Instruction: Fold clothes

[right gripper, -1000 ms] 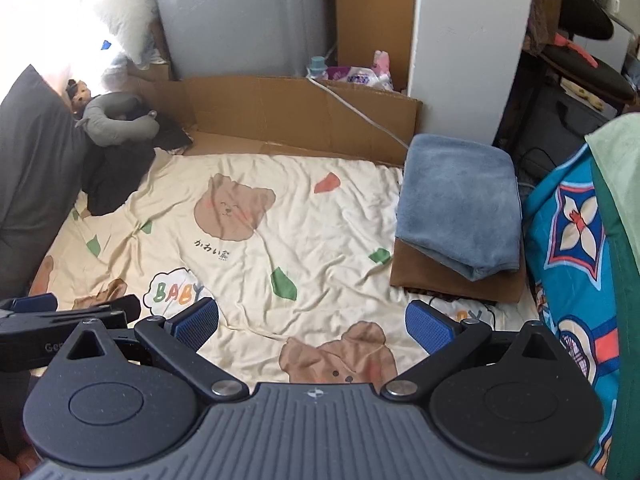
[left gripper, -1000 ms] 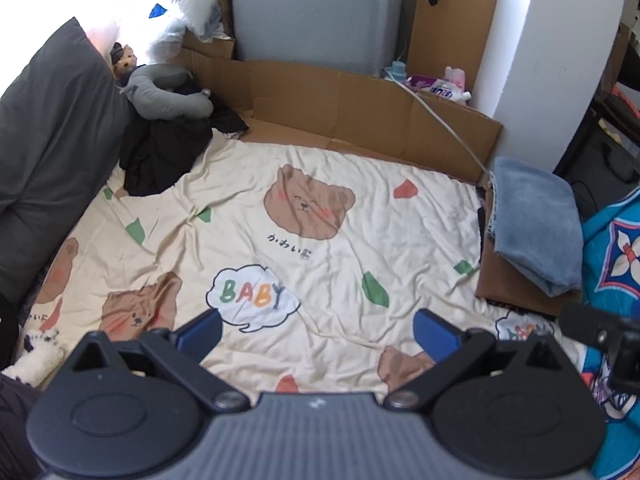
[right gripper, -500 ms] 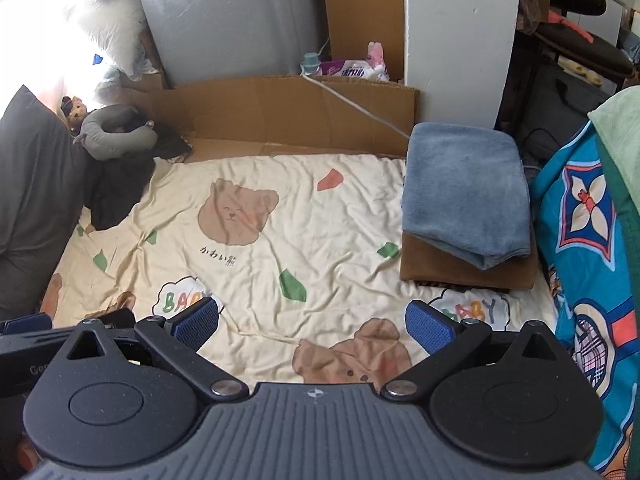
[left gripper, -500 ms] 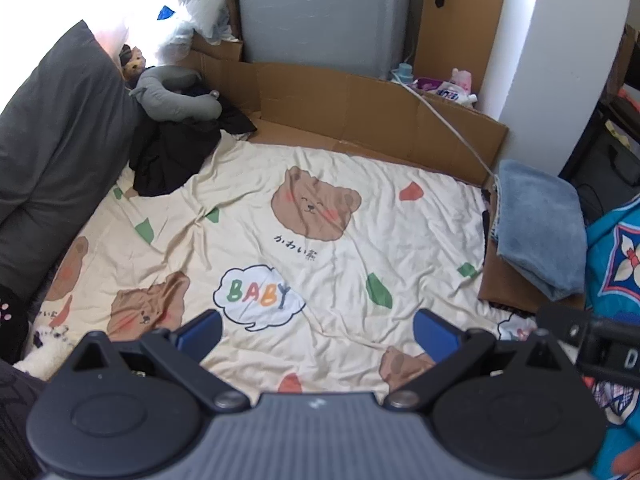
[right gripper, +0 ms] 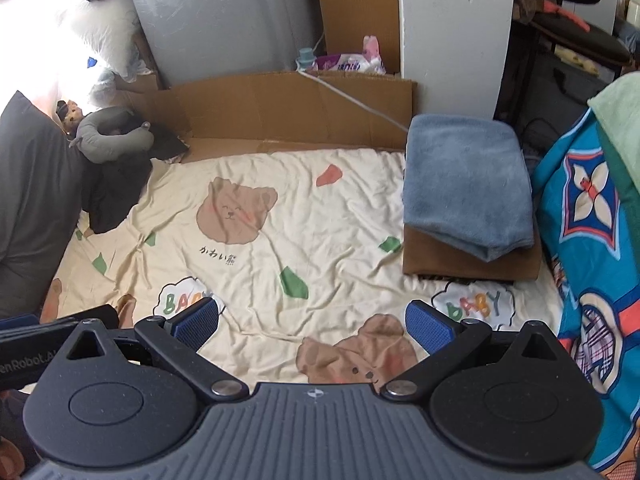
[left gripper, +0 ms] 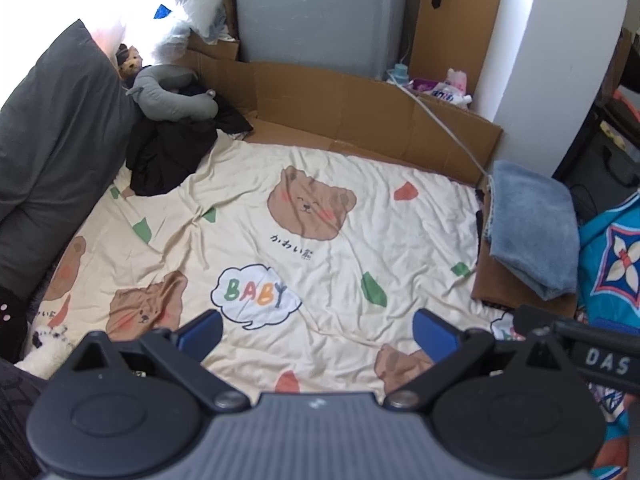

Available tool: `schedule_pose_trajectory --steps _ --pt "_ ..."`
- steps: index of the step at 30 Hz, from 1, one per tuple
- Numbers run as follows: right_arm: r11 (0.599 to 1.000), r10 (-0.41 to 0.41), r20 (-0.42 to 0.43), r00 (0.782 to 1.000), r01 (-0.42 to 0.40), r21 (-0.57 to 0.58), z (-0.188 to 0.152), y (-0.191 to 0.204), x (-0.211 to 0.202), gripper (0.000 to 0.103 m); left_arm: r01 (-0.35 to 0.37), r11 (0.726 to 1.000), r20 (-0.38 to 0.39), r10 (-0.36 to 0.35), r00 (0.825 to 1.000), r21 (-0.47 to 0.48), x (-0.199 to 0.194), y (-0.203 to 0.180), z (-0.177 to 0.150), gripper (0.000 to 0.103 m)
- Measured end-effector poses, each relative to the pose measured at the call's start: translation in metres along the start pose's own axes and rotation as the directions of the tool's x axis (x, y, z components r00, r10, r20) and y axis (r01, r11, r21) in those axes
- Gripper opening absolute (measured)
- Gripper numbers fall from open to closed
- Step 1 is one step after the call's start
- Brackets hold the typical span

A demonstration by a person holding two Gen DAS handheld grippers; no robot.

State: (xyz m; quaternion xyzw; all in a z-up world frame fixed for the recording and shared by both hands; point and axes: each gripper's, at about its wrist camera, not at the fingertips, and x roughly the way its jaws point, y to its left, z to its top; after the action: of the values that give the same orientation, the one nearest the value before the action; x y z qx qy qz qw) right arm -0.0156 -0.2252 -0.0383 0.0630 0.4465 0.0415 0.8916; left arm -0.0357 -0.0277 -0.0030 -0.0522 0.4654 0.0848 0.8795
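Note:
A folded blue towel (right gripper: 466, 186) lies on a folded brown cloth (right gripper: 472, 266) at the right side of the cream bear-print bed sheet (right gripper: 280, 220); the same stack, blue towel (left gripper: 532, 228) on top, shows in the left wrist view. A crumpled black garment (left gripper: 168, 152) lies at the sheet's far left corner, also seen as a dark garment (right gripper: 114, 192) in the right wrist view. My left gripper (left gripper: 316, 330) hovers open over the sheet's near edge, holding nothing. My right gripper (right gripper: 312, 322) is open too, beside it on the right.
A grey pillow (left gripper: 52, 152) lines the left side, with a grey neck pillow (left gripper: 172, 94) behind the black garment. Cardboard (left gripper: 360, 108) walls the far edge, crossed by a white cable (left gripper: 452, 128). A blue patterned blanket (right gripper: 592, 248) lies on the right.
Both grippers have pulled back and risen slightly, so more of the sheet and room shows. Both stay open and empty.

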Motion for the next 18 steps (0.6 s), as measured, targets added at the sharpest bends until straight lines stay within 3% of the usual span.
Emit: schedule_pose_trajectory --steps 18 --pt "1.000 0.009 0.016 1.000 -0.010 0.018 0.0011 -0.0056 -0.0063 0.103 -0.012 0.999 -0.013 0.012 1.000 -0.030 -0.0045 0.0004 0.0035 0.102"
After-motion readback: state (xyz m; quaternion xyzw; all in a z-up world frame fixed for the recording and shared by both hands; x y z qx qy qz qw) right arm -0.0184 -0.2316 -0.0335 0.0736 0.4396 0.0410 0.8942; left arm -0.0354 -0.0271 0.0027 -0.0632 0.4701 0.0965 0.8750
